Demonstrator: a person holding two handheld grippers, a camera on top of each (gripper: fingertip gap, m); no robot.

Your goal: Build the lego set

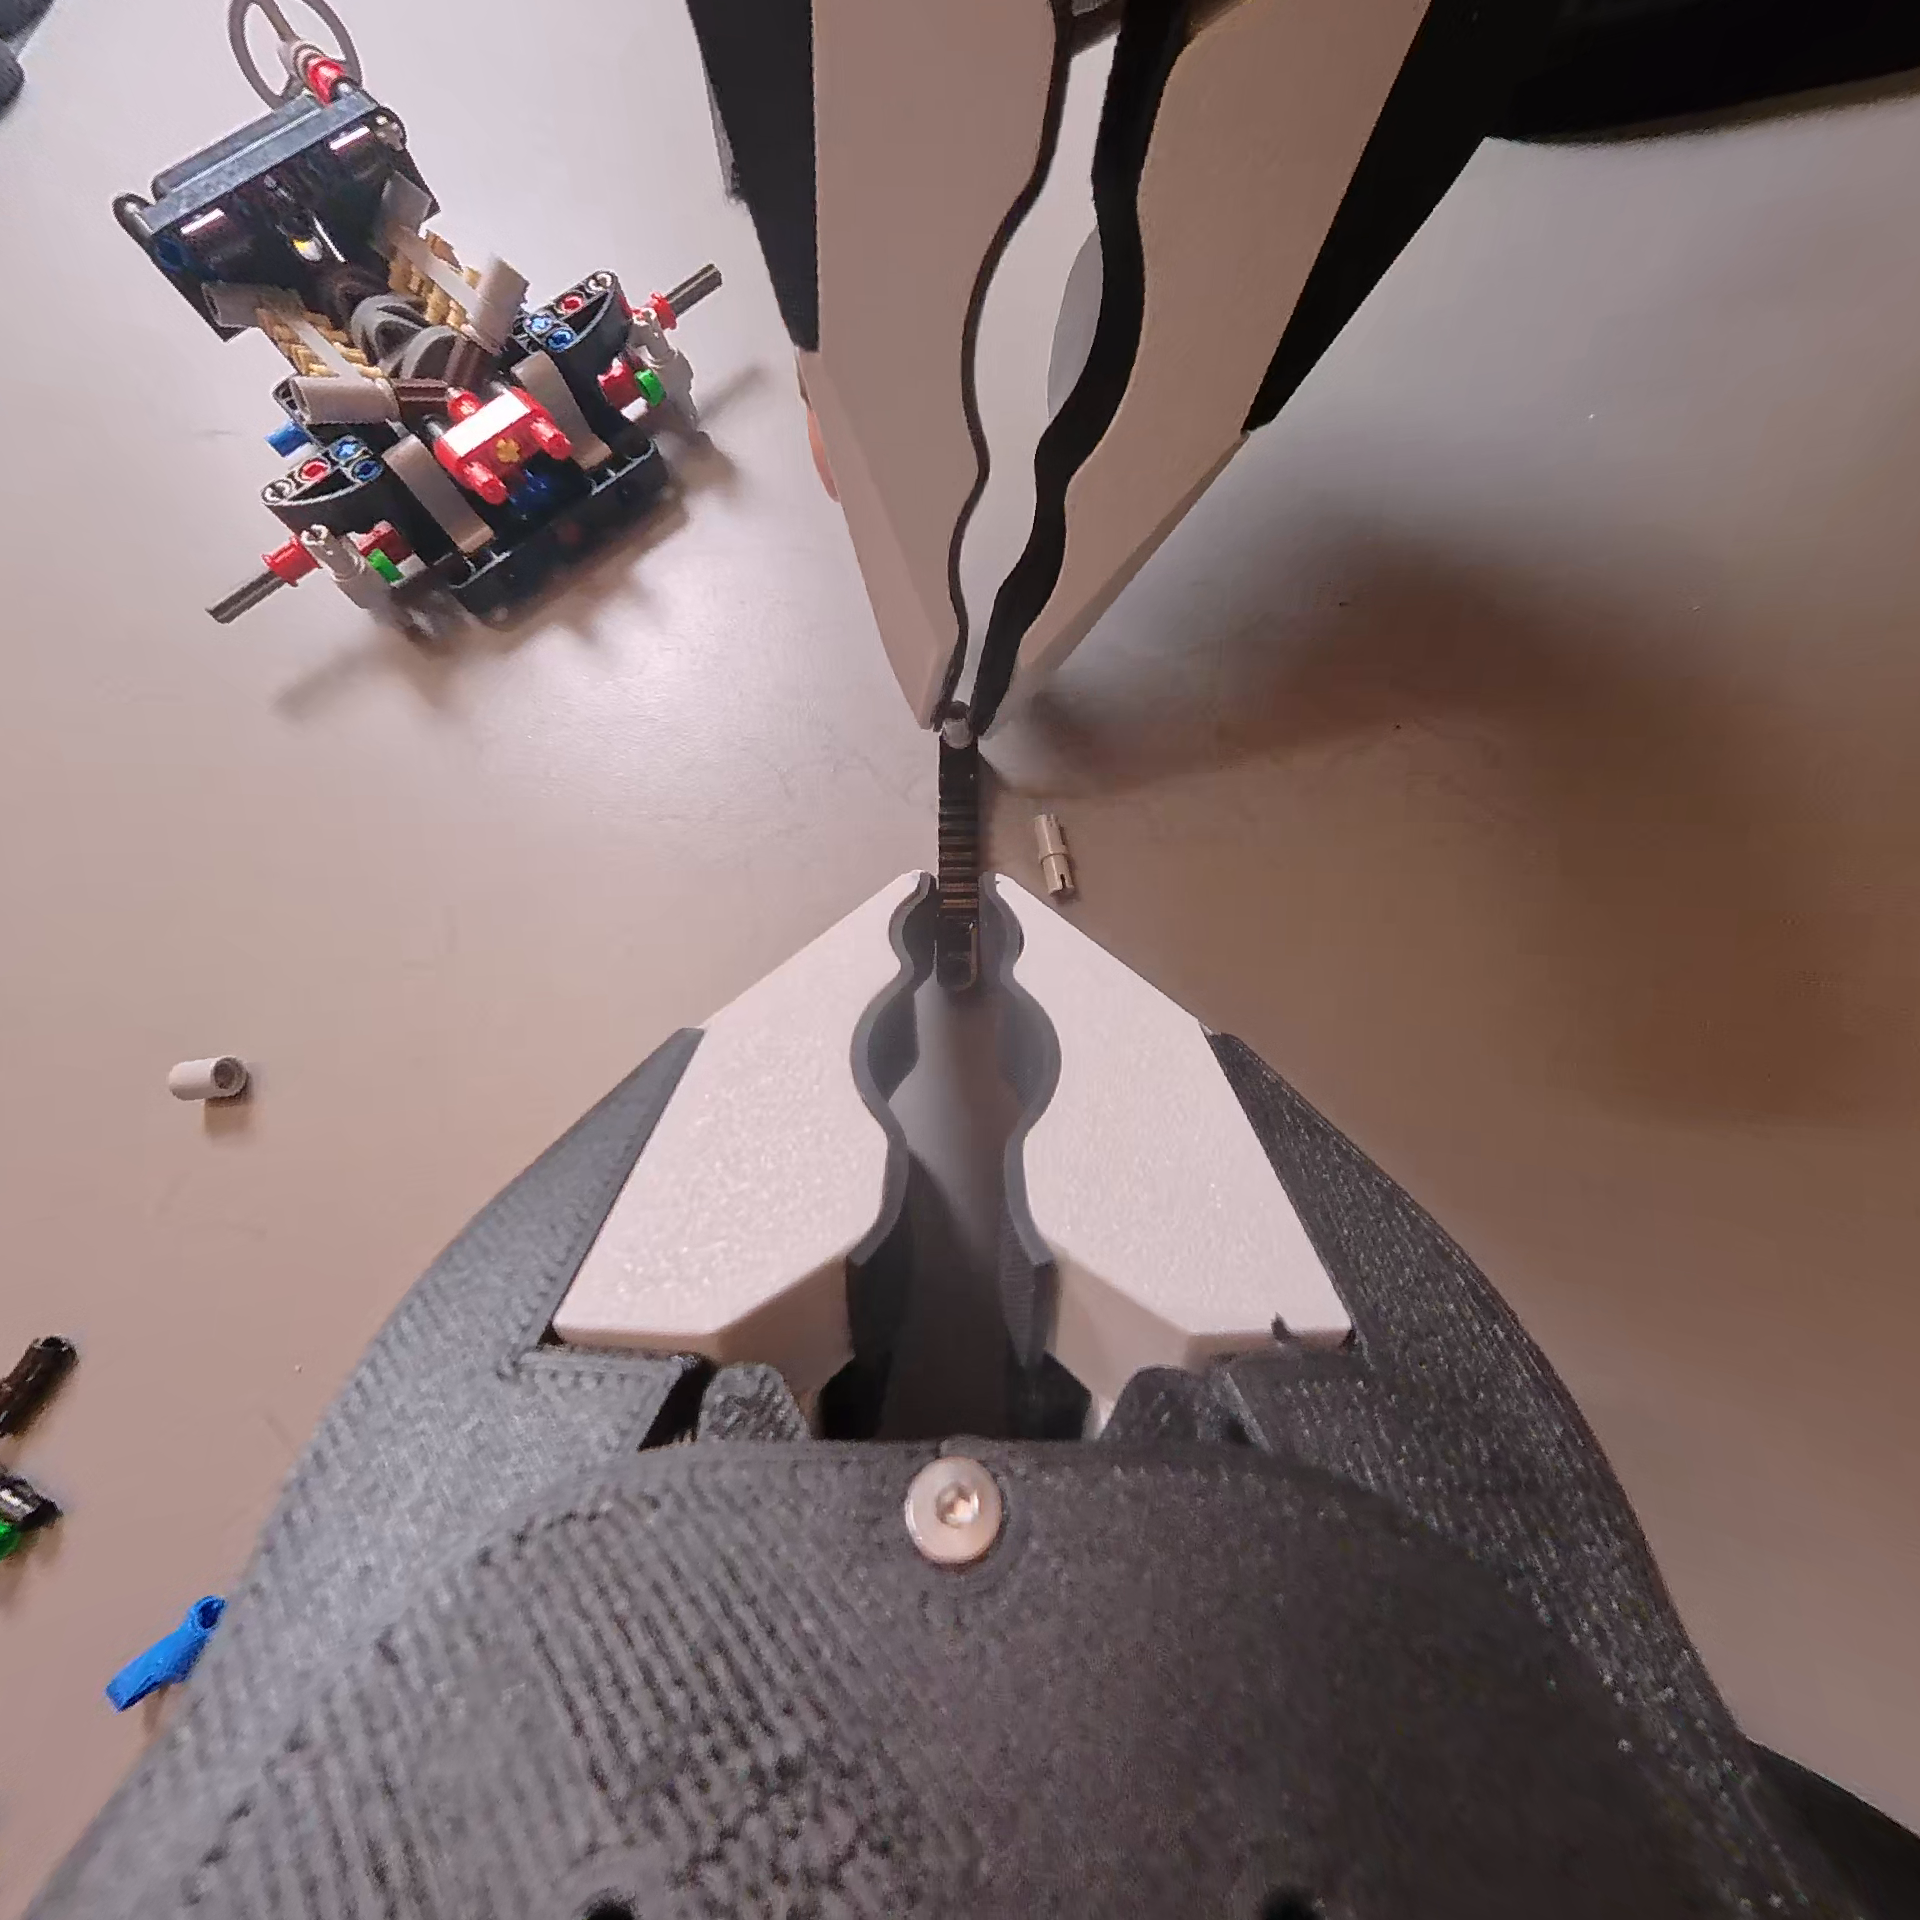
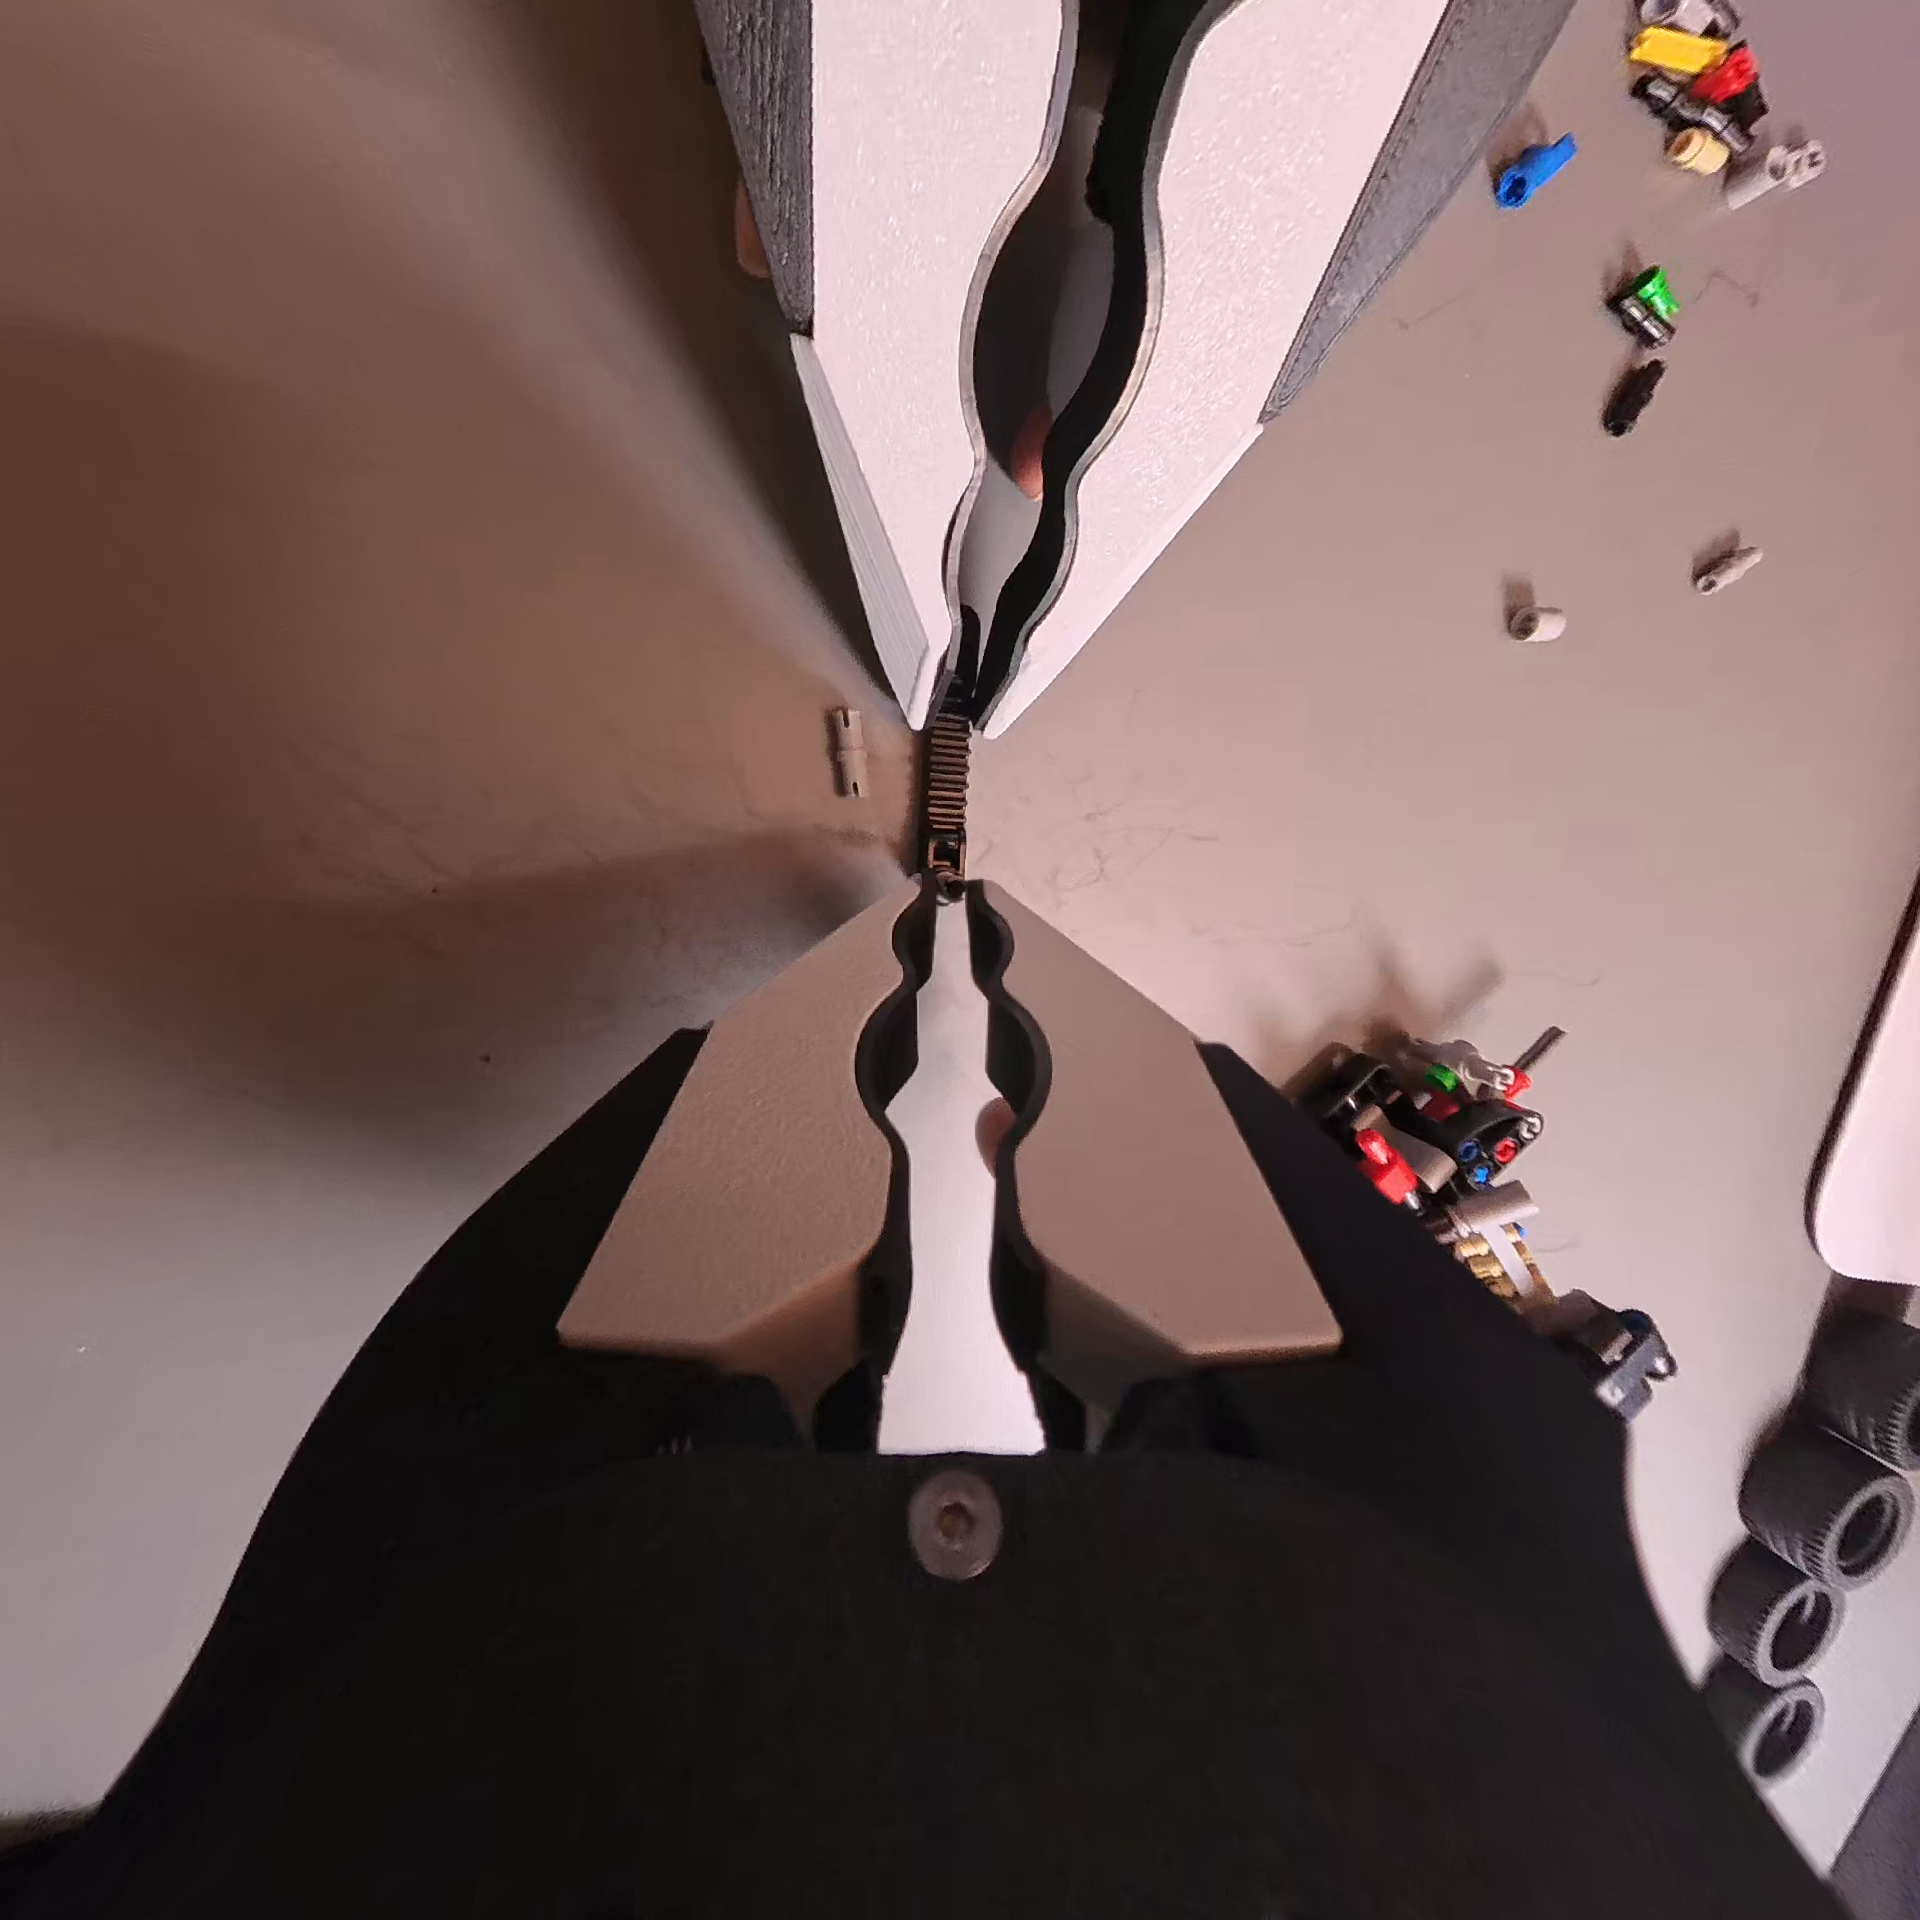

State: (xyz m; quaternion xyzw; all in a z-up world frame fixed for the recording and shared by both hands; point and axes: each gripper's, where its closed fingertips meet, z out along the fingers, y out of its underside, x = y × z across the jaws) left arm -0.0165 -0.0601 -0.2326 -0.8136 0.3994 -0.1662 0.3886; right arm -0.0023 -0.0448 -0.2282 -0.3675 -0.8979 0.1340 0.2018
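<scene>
While the left tool (image 1: 958, 883) clamps one end of a dark ribbed gear rack (image 1: 958, 821) and the right tool (image 2: 943, 891) pinches the other, the small piece hangs between them above the tabletop (image 1: 520, 831). A tan pin (image 1: 1052, 854) lies just beside it, the half-built car chassis (image 1: 405, 384) well apart. Steady, straight-line pressure looks wise here; twisting could pop the rack free.

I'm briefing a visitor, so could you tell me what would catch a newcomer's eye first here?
Dead centre, the left tongs and right tongs meet tip to tip, each pinching an end of a black ribbed rack piece. Off to the side stands the colourful half-built Lego vehicle, near dark tyres.
</scene>
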